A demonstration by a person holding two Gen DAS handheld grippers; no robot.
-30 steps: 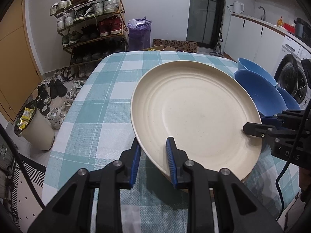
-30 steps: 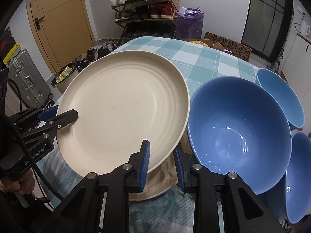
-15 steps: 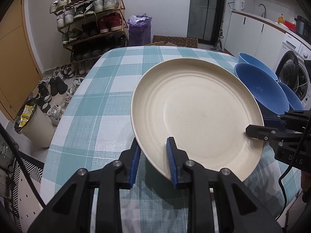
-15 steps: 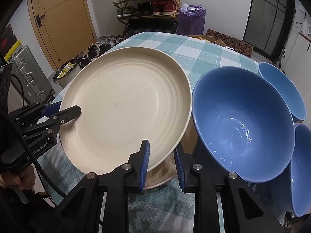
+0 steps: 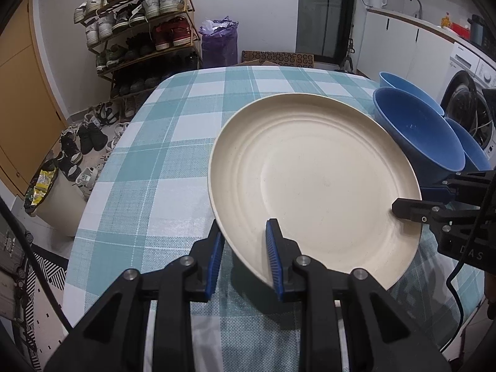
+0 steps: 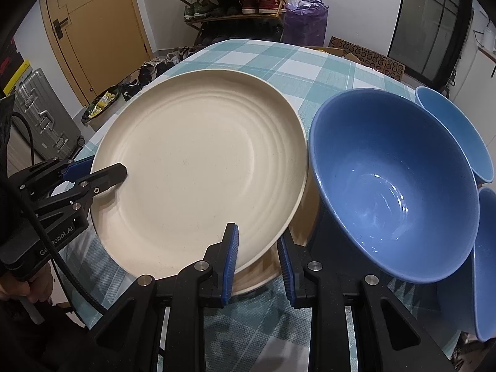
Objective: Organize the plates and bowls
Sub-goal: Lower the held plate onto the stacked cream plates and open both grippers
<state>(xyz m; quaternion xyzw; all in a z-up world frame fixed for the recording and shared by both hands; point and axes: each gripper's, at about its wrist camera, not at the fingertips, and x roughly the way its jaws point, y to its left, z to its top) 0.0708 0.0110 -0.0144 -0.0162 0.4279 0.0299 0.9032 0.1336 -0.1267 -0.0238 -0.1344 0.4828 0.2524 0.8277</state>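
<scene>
Change since a second ago: we see almost none; the cream plate [image 5: 313, 183] sits a touch lower in both views, and both grips look the same.
Left wrist view: our left hand-held gripper [image 5: 245, 249] has its jaws nearly closed on the plate's near rim, one pad under it, one on top. The right hand-held gripper [image 5: 412, 204] pinches the rim off to the right. Beyond it stand the blue bowls [image 5: 418, 133].
Right wrist view: our right hand-held gripper [image 6: 257, 259] is likewise clamped on the near rim of the plate [image 6: 201, 167], with the left hand-held gripper [image 6: 102, 175] on the far-left rim. A second cream plate [image 6: 263, 274] shows directly beneath, just ahead of our fingertips. The large blue bowl [image 6: 393, 183] lies just right of them, leaning on its neighbours.
Surface: checked cloth [image 5: 173, 142] ahead.
Meaning for the task: we judge the plate is being settled onto the one below; release comes next.
</scene>
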